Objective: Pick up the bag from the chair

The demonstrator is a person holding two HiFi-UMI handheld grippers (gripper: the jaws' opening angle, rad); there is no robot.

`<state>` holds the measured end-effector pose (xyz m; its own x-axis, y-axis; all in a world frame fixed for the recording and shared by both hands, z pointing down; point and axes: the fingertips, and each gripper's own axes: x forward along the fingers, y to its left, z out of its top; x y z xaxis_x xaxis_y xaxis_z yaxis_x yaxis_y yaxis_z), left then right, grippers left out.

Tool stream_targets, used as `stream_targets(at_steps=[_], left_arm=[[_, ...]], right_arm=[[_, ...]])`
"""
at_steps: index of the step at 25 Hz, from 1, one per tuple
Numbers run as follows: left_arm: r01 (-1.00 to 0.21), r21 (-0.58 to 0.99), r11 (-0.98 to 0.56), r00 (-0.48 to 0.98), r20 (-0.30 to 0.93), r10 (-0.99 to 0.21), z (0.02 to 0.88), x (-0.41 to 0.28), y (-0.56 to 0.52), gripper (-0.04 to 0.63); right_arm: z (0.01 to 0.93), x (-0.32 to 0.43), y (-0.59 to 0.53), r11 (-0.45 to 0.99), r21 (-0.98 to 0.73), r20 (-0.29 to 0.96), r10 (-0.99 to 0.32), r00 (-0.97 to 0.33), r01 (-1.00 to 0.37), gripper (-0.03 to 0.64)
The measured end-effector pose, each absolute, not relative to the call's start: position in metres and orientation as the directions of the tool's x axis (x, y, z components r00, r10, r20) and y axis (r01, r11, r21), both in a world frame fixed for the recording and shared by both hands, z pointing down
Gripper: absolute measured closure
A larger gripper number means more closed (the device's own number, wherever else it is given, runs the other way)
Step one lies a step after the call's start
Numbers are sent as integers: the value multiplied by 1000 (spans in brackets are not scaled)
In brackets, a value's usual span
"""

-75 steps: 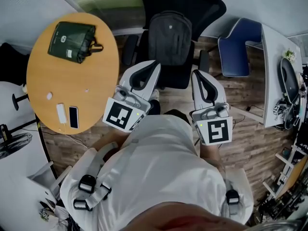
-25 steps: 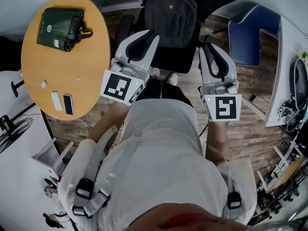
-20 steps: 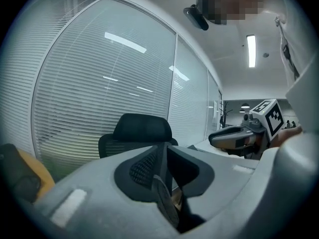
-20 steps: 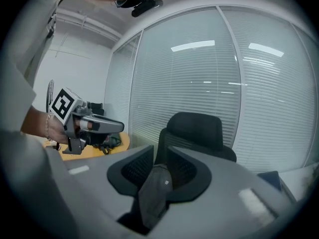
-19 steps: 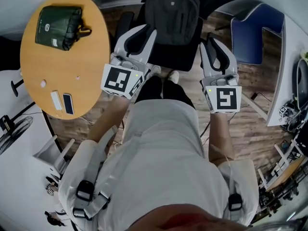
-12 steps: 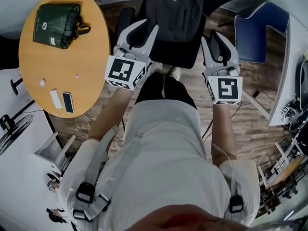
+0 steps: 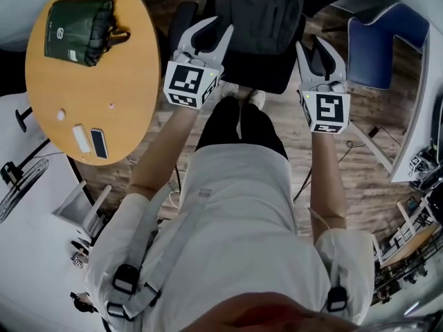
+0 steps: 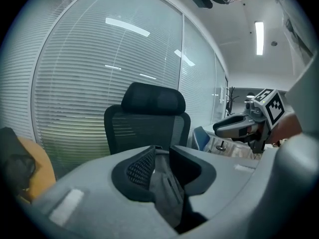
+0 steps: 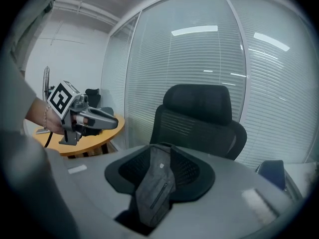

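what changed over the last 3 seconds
Both moved forward: the left gripper and right gripper now flank the backpack, jaws apart, nothing taken hold of. The backpack stayed on the chair, the green bag on the round table.

Both bare forearms reach forward from the torso, roughly parallel and well apart. The left forearm (image 7: 160,147) ends in the white, dark-padded left gripper (image 7: 208,37), whose black-and-white marker cube (image 7: 190,83) is tilted toward the person's left. The right forearm (image 7: 325,178) carries the matching white right gripper (image 7: 320,52), its own cube facing up. Each gripper points ahead, about level. On both, the fingers (image 8: 142,166) stand apart, with an open gap between the pads.
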<state>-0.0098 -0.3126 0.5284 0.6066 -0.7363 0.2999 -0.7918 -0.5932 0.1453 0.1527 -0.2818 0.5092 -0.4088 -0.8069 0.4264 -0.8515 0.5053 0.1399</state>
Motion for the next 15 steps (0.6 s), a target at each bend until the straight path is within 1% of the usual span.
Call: stream_targets(at_steps=[3, 8, 15], left_arm=[[-795, 147, -588, 600, 328, -729, 551, -14, -318, 497], [-796, 213, -566, 603, 356, -714, 586, -18, -330, 495], [-808, 205, -553, 584, 403, -705, 625, -20, -348, 495]], right_arm=[[525, 154, -291, 500, 151, 434, -809, -397, -853, 488], [558, 161, -306, 492, 159, 467, -801, -374, -856, 488], [596, 170, -320, 477, 156, 506, -791, -345, -865, 488]])
